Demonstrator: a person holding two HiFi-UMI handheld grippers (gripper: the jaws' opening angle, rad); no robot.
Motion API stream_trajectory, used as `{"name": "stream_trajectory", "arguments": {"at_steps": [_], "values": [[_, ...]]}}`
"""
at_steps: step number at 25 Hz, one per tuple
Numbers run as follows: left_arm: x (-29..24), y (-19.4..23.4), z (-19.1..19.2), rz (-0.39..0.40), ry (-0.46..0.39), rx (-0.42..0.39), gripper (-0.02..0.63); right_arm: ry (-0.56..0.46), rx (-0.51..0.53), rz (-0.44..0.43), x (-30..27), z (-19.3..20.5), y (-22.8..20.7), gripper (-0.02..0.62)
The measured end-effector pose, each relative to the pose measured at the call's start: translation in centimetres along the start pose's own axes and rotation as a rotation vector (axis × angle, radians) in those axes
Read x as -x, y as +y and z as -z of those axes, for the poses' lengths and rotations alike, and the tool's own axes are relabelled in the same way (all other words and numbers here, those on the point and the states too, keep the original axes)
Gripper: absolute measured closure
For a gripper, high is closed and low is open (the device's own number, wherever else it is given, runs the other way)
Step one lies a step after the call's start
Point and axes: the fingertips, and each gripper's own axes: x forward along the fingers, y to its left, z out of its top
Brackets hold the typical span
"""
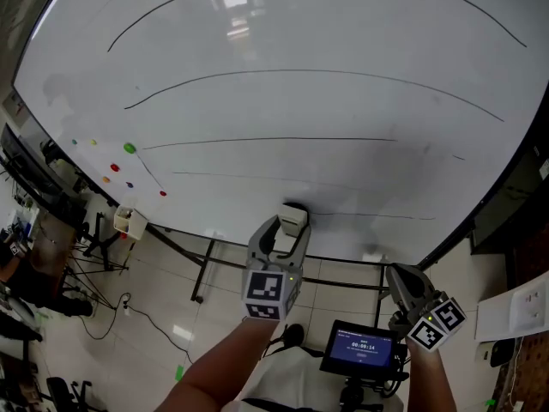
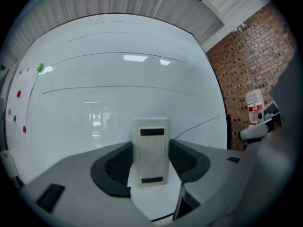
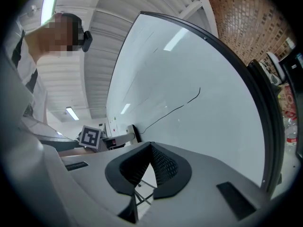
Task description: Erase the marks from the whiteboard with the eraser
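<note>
The eraser [image 1: 292,219], a pale ribbed block, sits clamped between the jaws of the left gripper [image 1: 282,232], which grip its two long sides. In the head view it is at the 6 o'clock edge of the whiteboard [image 1: 360,24], low by the frame; whether its face presses the surface or hangs just off it I cannot tell.

Out from there, a faint thin line [image 1: 377,216] runs toward 3 o'clock, close to the eraser. Up at 12 o'clock lie a long straight line [image 1: 266,140], then a wide arc [image 1: 300,72], and another arc near the top rim. All of these look whole. A scatter of coloured magnets [image 1: 129,148] sits at 9 o'clock.

The right gripper [image 1: 401,275] hangs low at 5 o'clock, away from the board, its jaws closed together with nothing between them.

By my reading the wiping is at its start, with most of the marks left to clear. The next move likely calls for setting the eraser flat on the board beside the nearest faint line and sweeping toward 3 o'clock with even pressure, then working upward toward 12 o'clock line by line, keeping the grip firm so the block does not twist
</note>
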Motion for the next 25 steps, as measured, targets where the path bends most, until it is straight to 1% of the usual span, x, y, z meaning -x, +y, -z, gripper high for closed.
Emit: {"name": "stream_trajectory", "arguments": {"at_steps": [4, 6, 9, 12, 15, 18, 21, 23, 25], "values": [[-0.2, -0.3, 0.1, -0.013, 0.006, 0.01, 0.342, -0.012, 0.0, 0.02, 0.2, -0.3, -0.4, 0.575], [-0.5, -1.3, 0.3, 0.013, 0.017, 0.026, 0.342, -0.014, 0.0, 0.022, 0.3, -0.3, -0.5, 0.577], [-1.0, -3.6, 0.4, 0.063, 0.025, 0.019, 0.342, -0.016, -0.003, 0.019, 0.5, -0.3, -0.6, 0.577], [-1.6, -5.4, 0.3, 0.088, 0.024, 0.03, 0.342, -0.017, -0.002, 0.018, 1.1, -0.6, -1.0, 0.577], [-1.7, -6.0, 0.3, 0.101, 0.028, 0.039, 0.342, -0.017, -0.004, 0.016, 1.8, -0.8, -1.5, 0.575], [-1.5, -5.7, 0.2, 0.101, 0.031, 0.039, 0.342, -0.012, -0.002, -0.002, 2.2, -0.9, -1.7, 0.575], [-1.1, -3.8, 0.5, 0.053, 0.036, 0.098, 0.342, -0.009, 0.003, -0.033, 2.5, -1.1, -1.5, 0.577], [-0.5, -1.2, 1.0, -0.016, 0.043, 0.14, 0.342, -0.006, 0.004, -0.048, 2.7, -1.2, -1.6, 0.575], [0.3, 1.7, 1.4, -0.098, 0.055, 0.164, 0.342, -0.004, 0.005, -0.06, 2.9, -1.2, -1.8, 0.575]]}}
